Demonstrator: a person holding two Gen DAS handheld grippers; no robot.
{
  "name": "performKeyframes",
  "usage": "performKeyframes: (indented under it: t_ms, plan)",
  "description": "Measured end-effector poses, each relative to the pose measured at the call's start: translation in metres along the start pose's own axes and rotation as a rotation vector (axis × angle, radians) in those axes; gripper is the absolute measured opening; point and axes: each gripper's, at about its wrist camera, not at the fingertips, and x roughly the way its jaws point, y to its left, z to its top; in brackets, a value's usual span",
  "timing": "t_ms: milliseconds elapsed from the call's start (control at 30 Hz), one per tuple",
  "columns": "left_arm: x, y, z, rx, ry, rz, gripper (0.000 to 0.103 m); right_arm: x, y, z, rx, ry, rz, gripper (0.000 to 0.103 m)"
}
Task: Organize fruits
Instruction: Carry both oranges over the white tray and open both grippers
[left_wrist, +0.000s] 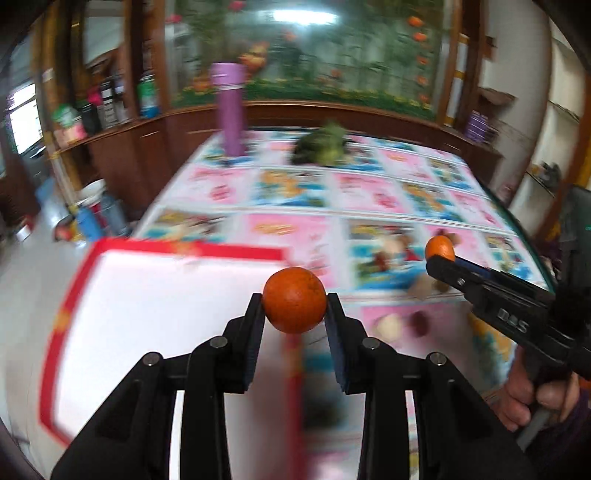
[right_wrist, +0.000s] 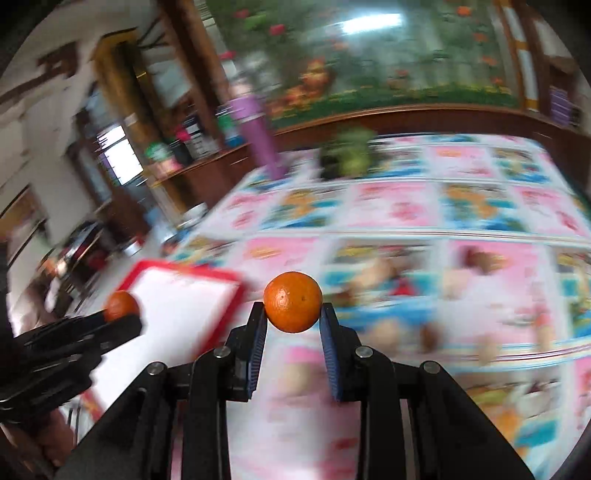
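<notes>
Left gripper: clamped on an orange, which is pinched between the two finger pads at their tips and held in the air above the right edge of a tray. Right gripper: clamped on a second orange in the same way, held above the tablecloth, to the right of the tray's near corner.

Tray: white floor, red rim, seen lying at the near left corner of the table; its floor is shown bare in both views. Open room is seen over the tray and over the middle of the patterned tablecloth.

Far edge of the table: a purple bottle is seen standing upright at the left, with a green heap beside it to the right, too blurred to be named. A wooden cabinet with shelves of bottles is seen beyond the table's left edge.

Hard to make out: small pale and dark round shapes on the cloth near the right gripper; real items and printed pattern cannot be told apart there. A hand on the right gripper's handle is cut off at the frame's edge. Both views are smeared by motion blur.
</notes>
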Motion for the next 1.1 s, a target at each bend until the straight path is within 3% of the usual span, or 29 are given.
performKeyframes:
  t_ms: [200,367,600,1100]
  plan:
    - [-0.007,0.071,-0.029,-0.126,0.029,0.093,0.035,0.034,0.079,-0.013,-0.119,0.085,0.101,0.028]
    - [0.002,0.101,-0.043,-0.174,0.068,0.132,0.035,0.068,0.112,-0.027,-0.167,0.179,0.122,0.028]
    - [0.015,0.119,-0.054,-0.195,0.113,0.170,0.035,0.090,0.127,-0.043,-0.184,0.273,0.130,0.028]
    - [0.032,0.147,-0.050,-0.263,0.151,0.247,0.035,0.112,0.146,-0.031,-0.175,0.305,0.041,0.028]
